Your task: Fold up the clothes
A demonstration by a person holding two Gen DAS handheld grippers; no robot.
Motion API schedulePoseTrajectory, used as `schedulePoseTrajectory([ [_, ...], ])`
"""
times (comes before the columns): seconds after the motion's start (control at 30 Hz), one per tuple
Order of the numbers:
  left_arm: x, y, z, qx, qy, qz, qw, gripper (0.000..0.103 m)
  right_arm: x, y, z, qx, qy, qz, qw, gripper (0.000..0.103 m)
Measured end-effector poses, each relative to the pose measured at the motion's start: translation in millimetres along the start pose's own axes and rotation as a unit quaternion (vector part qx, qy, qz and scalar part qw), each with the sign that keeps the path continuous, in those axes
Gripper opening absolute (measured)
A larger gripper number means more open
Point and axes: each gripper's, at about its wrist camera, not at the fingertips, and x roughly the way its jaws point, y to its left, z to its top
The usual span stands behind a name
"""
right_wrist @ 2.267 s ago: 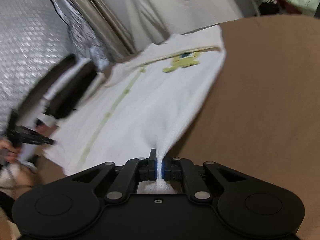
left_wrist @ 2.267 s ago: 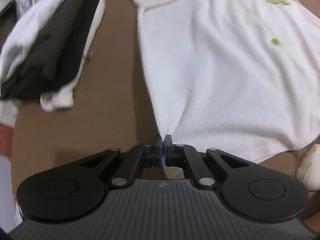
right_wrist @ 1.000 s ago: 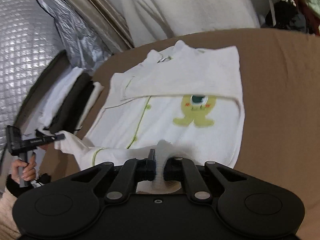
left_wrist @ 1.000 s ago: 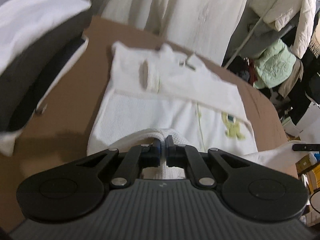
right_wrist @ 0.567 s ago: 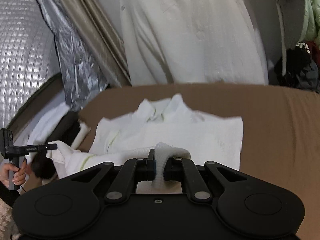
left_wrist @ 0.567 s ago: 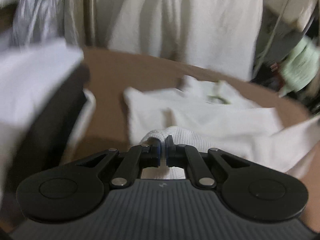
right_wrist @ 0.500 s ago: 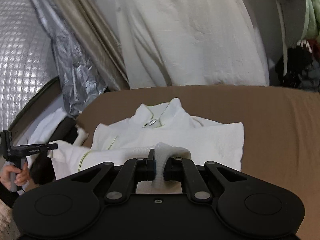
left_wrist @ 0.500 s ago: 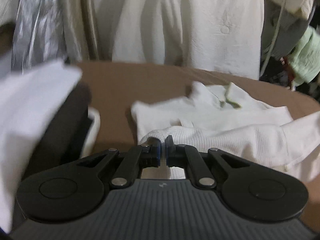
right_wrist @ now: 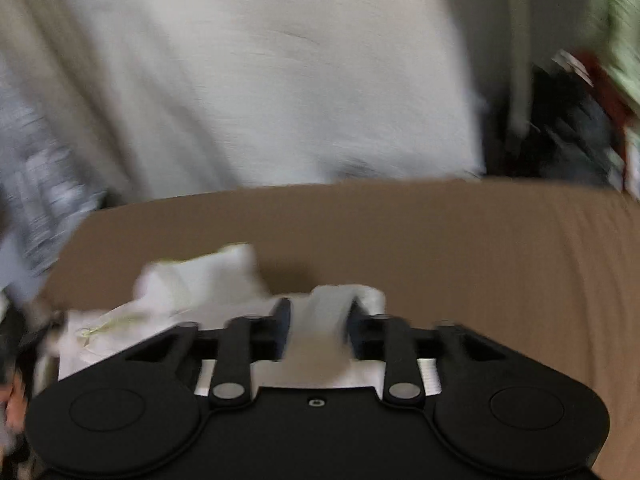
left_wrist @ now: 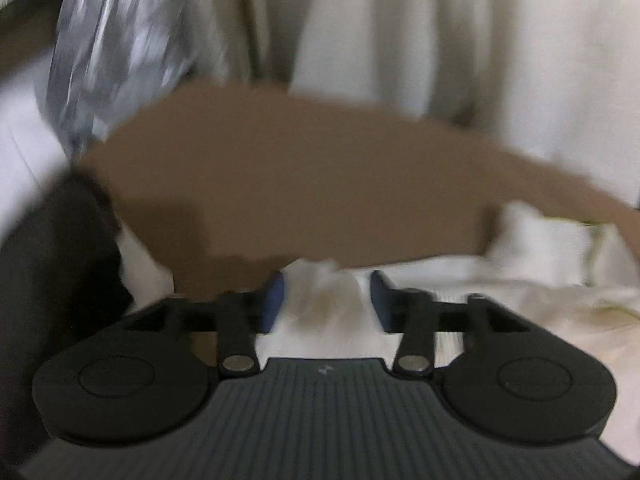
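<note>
- The brown table (left_wrist: 304, 176) fills the middle of both wrist views; bare brown surface stretches from my fingertips to its far edge, and in the right wrist view it runs on bare out to the right.
- Past that far edge a pale hanging cloth (right_wrist: 256, 80) spans the background, with silver quilted sheeting (left_wrist: 112, 40) at the far left.
- The white shirt (left_wrist: 536, 280) lies bunched on the near part of the table, its collar end with pale green trim humped up to the right of my left gripper and to the left of my right gripper.
- A dark folded pile (left_wrist: 52, 264) sits at the near left edge, close beside my left gripper and blurred.
- My left gripper (left_wrist: 326, 294) has its jaws opening; a white fold of the shirt sits in the gap, close to the left blue pad (left_wrist: 274, 294) and clear of the right one.
- My right gripper (right_wrist: 318, 320) also has its jaws opening, with a band of the shirt's cloth standing up between the fingers; blur hides whether the pads touch it.
</note>
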Motion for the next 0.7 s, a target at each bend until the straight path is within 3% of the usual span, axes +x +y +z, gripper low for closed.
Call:
schedulePoseTrajectory([
  [0.1,-7.8,22.8,-9.1,-0.026,-0.018,-0.033,0.9989,0.054,6.5,-20.0,-13.3,0.016,-0.006,0.022,1.000,0.039],
  [0.2,-31.2,38.7,-23.9,-0.017,-0.045,-0.058,0.9972,0.064,0.8,-36.5,-40.4,0.014,-0.013,0.047,0.999,0.039],
  [0.37,-70.0,46.0,-73.5,0.027,-0.061,-0.054,0.9963,0.082,-15.3,-59.5,-94.2,0.002,-0.023,0.085,0.996,0.040],
  [0.43,-72.9,47.6,-99.6,0.025,-0.062,-0.051,0.9965,0.082,-23.6,-63.9,-114.0,0.007,-0.024,0.096,0.995,0.040],
  [0.53,-67.3,40.6,-126.4,0.038,-0.051,-0.055,0.9965,0.082,-31.3,-62.1,-132.2,-0.016,-0.012,0.071,0.997,0.040],
  [0.6,-60.4,26.1,-126.9,0.074,-0.035,-0.064,0.9946,0.080,-34.2,-58.6,-135.9,-0.046,-0.004,0.046,0.998,0.040],
  [0.7,-57.3,0.4,-113.8,0.129,-0.045,-0.090,0.9866,0.080,-43.1,-52.5,-131.0,-0.086,-0.012,0.032,0.996,0.040],
])
